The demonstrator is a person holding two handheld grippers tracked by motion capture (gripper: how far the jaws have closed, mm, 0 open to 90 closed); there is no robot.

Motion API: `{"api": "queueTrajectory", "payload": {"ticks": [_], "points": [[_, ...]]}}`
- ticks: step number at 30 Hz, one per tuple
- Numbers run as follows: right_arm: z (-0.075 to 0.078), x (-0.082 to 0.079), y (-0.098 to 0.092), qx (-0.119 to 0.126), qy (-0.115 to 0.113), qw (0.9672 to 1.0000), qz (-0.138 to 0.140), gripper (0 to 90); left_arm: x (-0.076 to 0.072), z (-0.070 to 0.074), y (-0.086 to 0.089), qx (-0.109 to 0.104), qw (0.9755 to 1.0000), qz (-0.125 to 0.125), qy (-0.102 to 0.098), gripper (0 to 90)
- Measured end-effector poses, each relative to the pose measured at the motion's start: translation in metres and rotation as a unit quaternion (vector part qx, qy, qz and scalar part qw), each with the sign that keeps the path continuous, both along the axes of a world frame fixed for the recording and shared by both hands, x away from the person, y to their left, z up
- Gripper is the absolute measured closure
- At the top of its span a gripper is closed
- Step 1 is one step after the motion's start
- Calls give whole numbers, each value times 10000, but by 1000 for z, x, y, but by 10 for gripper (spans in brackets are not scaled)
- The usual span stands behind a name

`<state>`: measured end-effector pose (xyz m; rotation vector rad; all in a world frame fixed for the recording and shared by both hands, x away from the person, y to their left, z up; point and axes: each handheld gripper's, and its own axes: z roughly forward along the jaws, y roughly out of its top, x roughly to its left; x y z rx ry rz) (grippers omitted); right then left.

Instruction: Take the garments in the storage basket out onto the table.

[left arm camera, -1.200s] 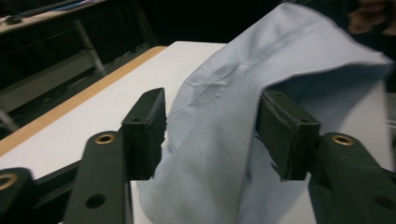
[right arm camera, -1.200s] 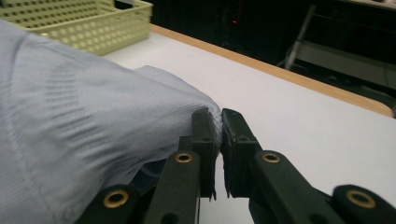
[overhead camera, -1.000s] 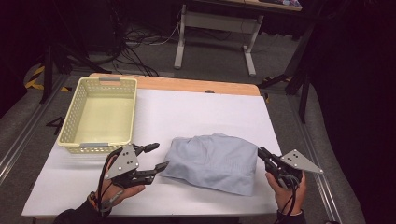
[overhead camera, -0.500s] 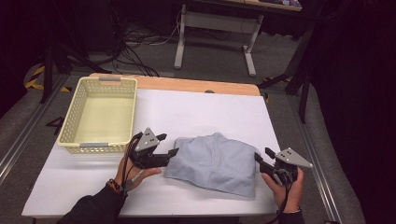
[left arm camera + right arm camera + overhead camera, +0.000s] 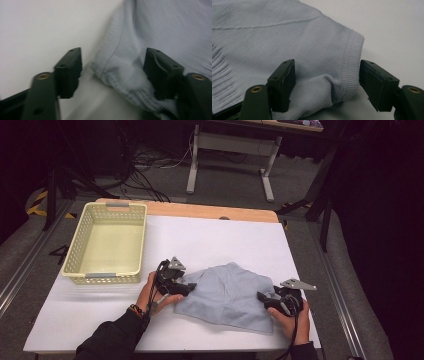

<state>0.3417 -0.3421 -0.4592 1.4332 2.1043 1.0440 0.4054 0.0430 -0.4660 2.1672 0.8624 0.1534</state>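
A light blue knitted garment (image 5: 230, 292) lies crumpled on the white table (image 5: 215, 240), toward its front. My left gripper (image 5: 192, 287) is at the garment's left edge. In the left gripper view, its jaws (image 5: 112, 72) stand apart with a folded hem of the garment (image 5: 162, 30) between them, and they have just closed a little. My right gripper (image 5: 262, 297) is at the garment's front right corner. Its jaws (image 5: 327, 82) have just been opening. They straddle the ribbed cuff of the garment (image 5: 274, 37), with the right-hand pad clear of it.
A pale yellow plastic basket (image 5: 107, 275) stands empty at the table's left. Bare white tabletop lies behind the garment. Beyond the far wooden edge are table legs (image 5: 192, 165) and cables on a dark floor.
My left hand moved right and down to the garment's left edge. My right hand sank to the front right corner and its jaws opened. The garment now lies flatter and farther right.
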Motion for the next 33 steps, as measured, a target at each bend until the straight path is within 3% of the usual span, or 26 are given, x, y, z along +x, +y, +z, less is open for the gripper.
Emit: {"api": "queueTrajectory", "payload": {"ticks": [2,3,5,7,8,9,10,11,13,14,15,16,19,20,23,24,25,26,30,33], "points": [[-2,1,-3,156,86,9998,-26,300,-8,-3,2,-14,9997,-233,-82,434],[-2,0,-3,199,114,9997,2,342,-8,-3,2,-14,9997,-233,-82,496],[-1,-1,1,287,163,9992,241,446,-11,0,6,-64,9991,-401,-124,701],[-1,-2,3,244,157,9992,284,485,-14,3,7,-97,9990,-378,-219,741],[1,-4,6,196,91,9991,371,592,-17,6,8,-90,9987,-366,-355,769],[6,-6,7,87,-78,9987,490,696,-22,15,11,-119,9975,-307,-618,788],[6,-6,7,87,-78,9987,490,696,-22,15,11,-119,9975,-307,-618,789],[12,-9,5,125,-228,9986,458,732,-29,29,19,-287,9956,-171,-873,790],[18,-11,3,186,-396,9980,462,742,-38,47,29,-541,9917,-102,-1158,789],[18,-11,3,186,-396,9980,462,742,-38,47,29,-541,9917,-102,-1158,788],[26,-16,3,251,-615,9969,432,744,-42,55,33,-582,9900,-70,-1284,786],[28,-17,4,251,-674,9964,438,742,-49,68,40,-740,9871,-63,-1422,784],[33,-21,6,254,-808,9956,401,724,-55,79,46,-841,9845,-51,-1539,779],[36,-22,10,298,-934,9944,403,702,-59,82,49,-808,9833,4,-1632,765],[38,-22,13,231,-1039,9937,351,640,-58,82,52,-631,9836,184,-1677,706],[38,-22,16,130,-1109,9936,177,563,-58,81,54,-555,9831,304,-1716,661],[38,-21,16,86,-1158,9931,143,544,-58,80,55,-518,9821,388,-1770,615],[37,-21,16,12,-1153,9931,212,509,-59,81,57,-435,9802,534,-1858,510],[34,-21,17,-70,-1125,9932,272,473,-61,80,61,-466,9789,448,-1937,442],[32,-21,18,-126,-1108,9933,316,439,-64,75,59,-216,9783,354,-2028,391]]}}
